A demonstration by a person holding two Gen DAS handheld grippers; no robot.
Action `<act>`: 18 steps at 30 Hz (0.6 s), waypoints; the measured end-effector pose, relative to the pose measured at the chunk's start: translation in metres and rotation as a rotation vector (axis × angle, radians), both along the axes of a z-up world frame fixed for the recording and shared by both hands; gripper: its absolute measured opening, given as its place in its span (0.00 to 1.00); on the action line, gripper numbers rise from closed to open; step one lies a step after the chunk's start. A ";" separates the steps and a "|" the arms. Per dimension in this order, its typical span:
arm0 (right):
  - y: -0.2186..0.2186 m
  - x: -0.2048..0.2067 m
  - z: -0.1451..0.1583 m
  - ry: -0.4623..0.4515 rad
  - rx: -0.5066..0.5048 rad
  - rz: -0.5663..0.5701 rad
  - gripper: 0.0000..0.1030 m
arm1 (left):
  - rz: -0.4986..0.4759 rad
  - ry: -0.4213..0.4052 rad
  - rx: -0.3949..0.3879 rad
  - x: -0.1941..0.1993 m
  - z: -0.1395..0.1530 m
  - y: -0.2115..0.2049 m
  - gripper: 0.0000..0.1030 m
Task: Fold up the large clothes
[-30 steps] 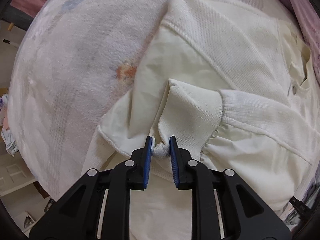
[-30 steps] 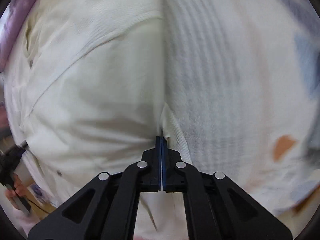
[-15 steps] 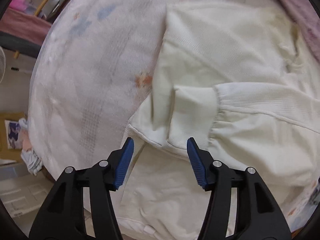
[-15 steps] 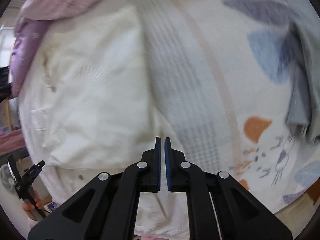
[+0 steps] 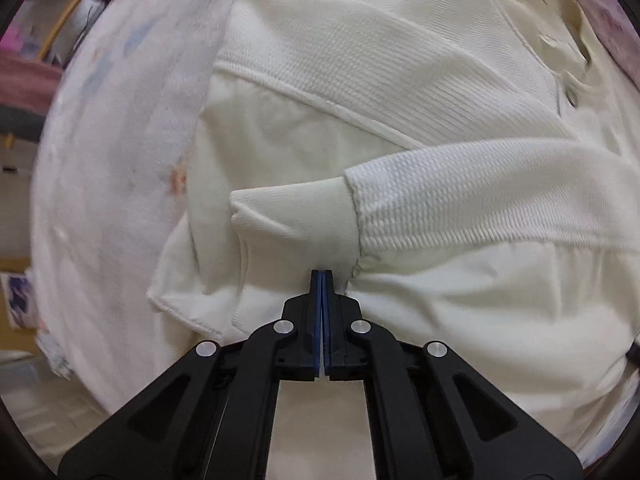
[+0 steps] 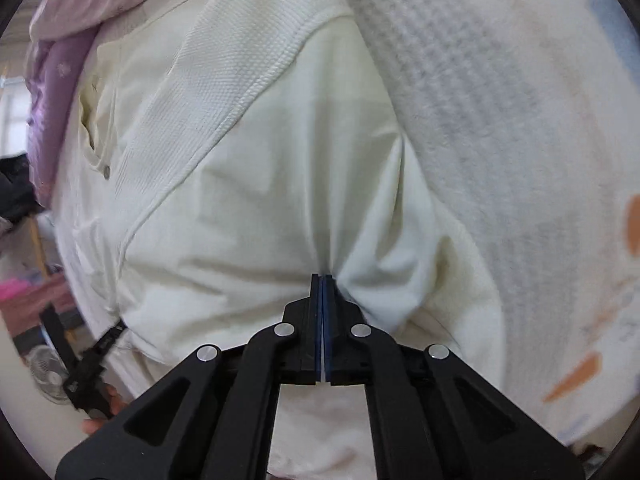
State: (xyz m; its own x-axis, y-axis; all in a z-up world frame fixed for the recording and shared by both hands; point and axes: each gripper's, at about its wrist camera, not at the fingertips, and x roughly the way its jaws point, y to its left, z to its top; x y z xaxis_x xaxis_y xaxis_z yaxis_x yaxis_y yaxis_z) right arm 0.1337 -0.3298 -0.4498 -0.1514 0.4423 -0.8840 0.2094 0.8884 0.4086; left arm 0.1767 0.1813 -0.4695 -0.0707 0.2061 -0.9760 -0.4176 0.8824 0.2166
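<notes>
A cream white jacket (image 5: 400, 92) lies on the bed, with one sleeve and its ribbed cuff (image 5: 292, 216) folded across the body. My left gripper (image 5: 322, 276) is shut on the jacket's fabric just below the cuff. In the right wrist view the same jacket (image 6: 248, 200) fills the middle, and my right gripper (image 6: 322, 280) is shut on a pinch of its smooth body fabric, which puckers at the tips. The left gripper also shows in that view as a dark shape (image 6: 88, 368) at the lower left.
The jacket rests on a white patterned bedsheet (image 6: 500, 120) with orange and blue prints. A purple blanket (image 6: 52, 92) lies past the jacket's collar. The bed edge and floor clutter show at the left of the left wrist view (image 5: 24, 280).
My left gripper let go of the cuff, opened, then shut again on fabric below it. My right gripper moved off the jacket's edge and came back shut on its body fabric.
</notes>
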 end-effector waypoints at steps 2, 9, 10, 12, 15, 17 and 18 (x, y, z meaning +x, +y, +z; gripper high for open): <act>0.000 0.001 0.021 -0.034 0.016 -0.006 0.06 | 0.024 -0.033 -0.063 -0.002 0.017 -0.003 0.01; 0.060 -0.012 0.015 -0.021 0.088 0.105 0.03 | -0.014 -0.102 -0.302 0.001 0.012 -0.054 0.01; 0.059 -0.015 0.006 -0.026 0.070 0.109 0.00 | -0.013 -0.065 -0.273 0.000 -0.002 -0.055 0.01; 0.045 -0.018 -0.004 -0.025 0.131 0.080 0.00 | 0.010 -0.078 -0.277 -0.007 -0.013 -0.049 0.02; 0.014 -0.019 0.003 0.008 0.132 0.004 0.00 | -0.028 -0.019 -0.137 -0.010 -0.002 -0.039 0.02; -0.011 -0.015 0.021 -0.064 -0.092 0.036 0.04 | -0.031 -0.008 -0.121 -0.015 0.004 -0.027 0.02; -0.026 -0.015 0.023 -0.070 -0.105 0.022 0.03 | -0.018 -0.013 -0.159 -0.018 0.006 -0.019 0.02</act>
State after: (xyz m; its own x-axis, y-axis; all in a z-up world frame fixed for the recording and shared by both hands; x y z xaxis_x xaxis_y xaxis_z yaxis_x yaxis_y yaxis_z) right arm 0.1187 -0.3554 -0.4272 -0.0966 0.3442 -0.9339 0.1641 0.9310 0.3261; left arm 0.1592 0.1621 -0.4633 -0.0560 0.0496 -0.9972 -0.4028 0.9128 0.0680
